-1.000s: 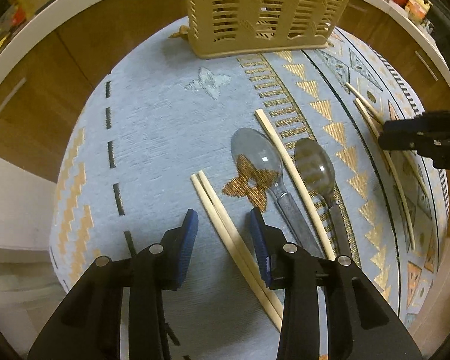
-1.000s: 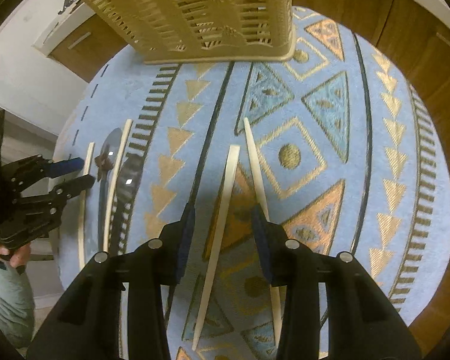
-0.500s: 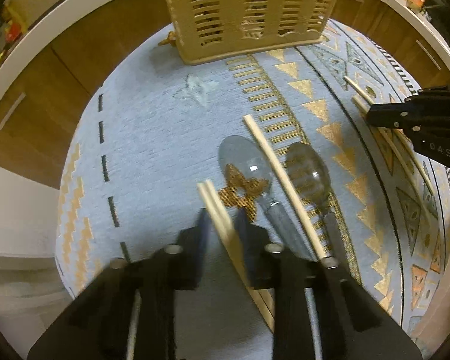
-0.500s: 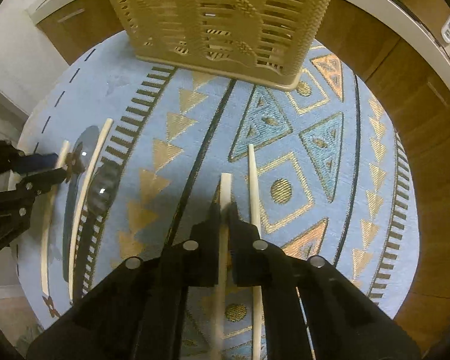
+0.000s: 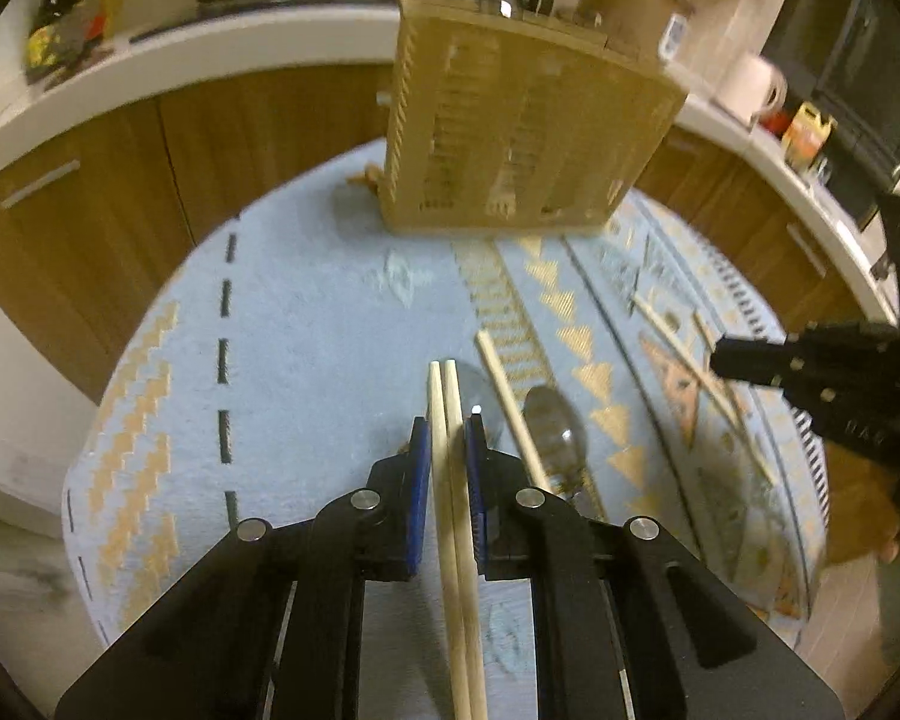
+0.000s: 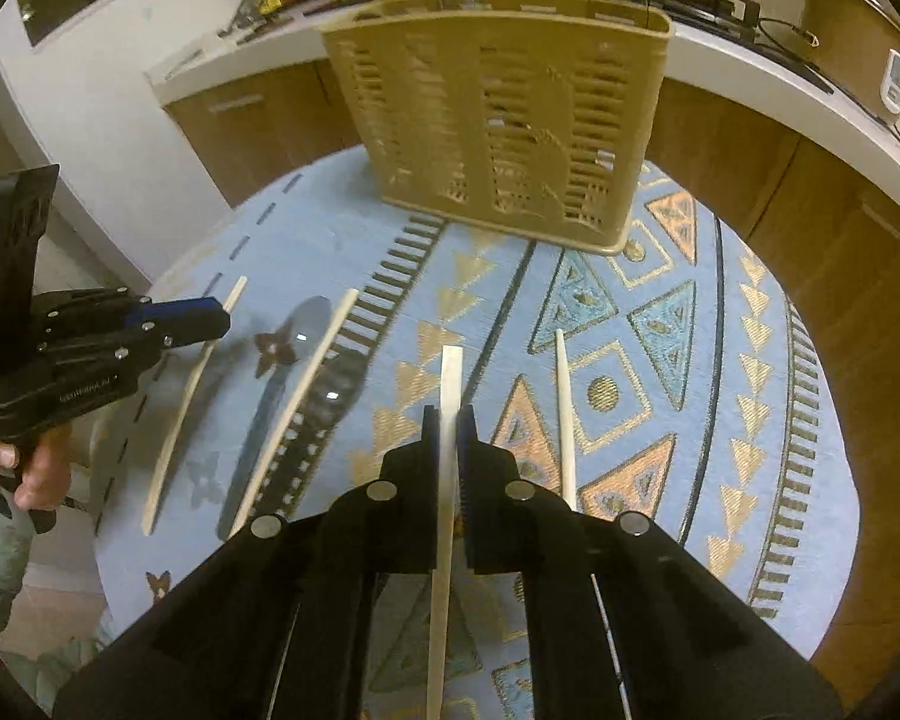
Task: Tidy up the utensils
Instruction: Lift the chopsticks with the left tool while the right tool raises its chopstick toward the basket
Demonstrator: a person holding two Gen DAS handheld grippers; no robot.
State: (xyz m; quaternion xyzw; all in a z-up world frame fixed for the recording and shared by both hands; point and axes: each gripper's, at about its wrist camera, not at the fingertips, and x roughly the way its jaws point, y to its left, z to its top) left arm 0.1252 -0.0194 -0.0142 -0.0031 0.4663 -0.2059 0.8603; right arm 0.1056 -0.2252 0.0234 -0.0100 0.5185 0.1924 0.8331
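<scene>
one tan slotted utensil basket [image 6: 498, 120] stands at the far edge of one round blue patterned tablecloth [image 6: 720, 360]. five pale wooden chopsticks in all, every one on the near side of the basket. two of them form a pair of chopsticks [image 5: 450, 420], side by side, clamped in the left gripper [image 5: 448, 438]. one single chopstick [image 6: 450, 396] is clamped in the right gripper [image 6: 448, 426]. one loose chopstick [image 6: 564, 414] lies just to its right. one middle chopstick [image 6: 306, 384] lies between the spoons. two metal spoons lie before the basket's left side: a left spoon [image 6: 306, 324] and a right spoon [image 6: 342, 378]. two black grippers.
</scene>
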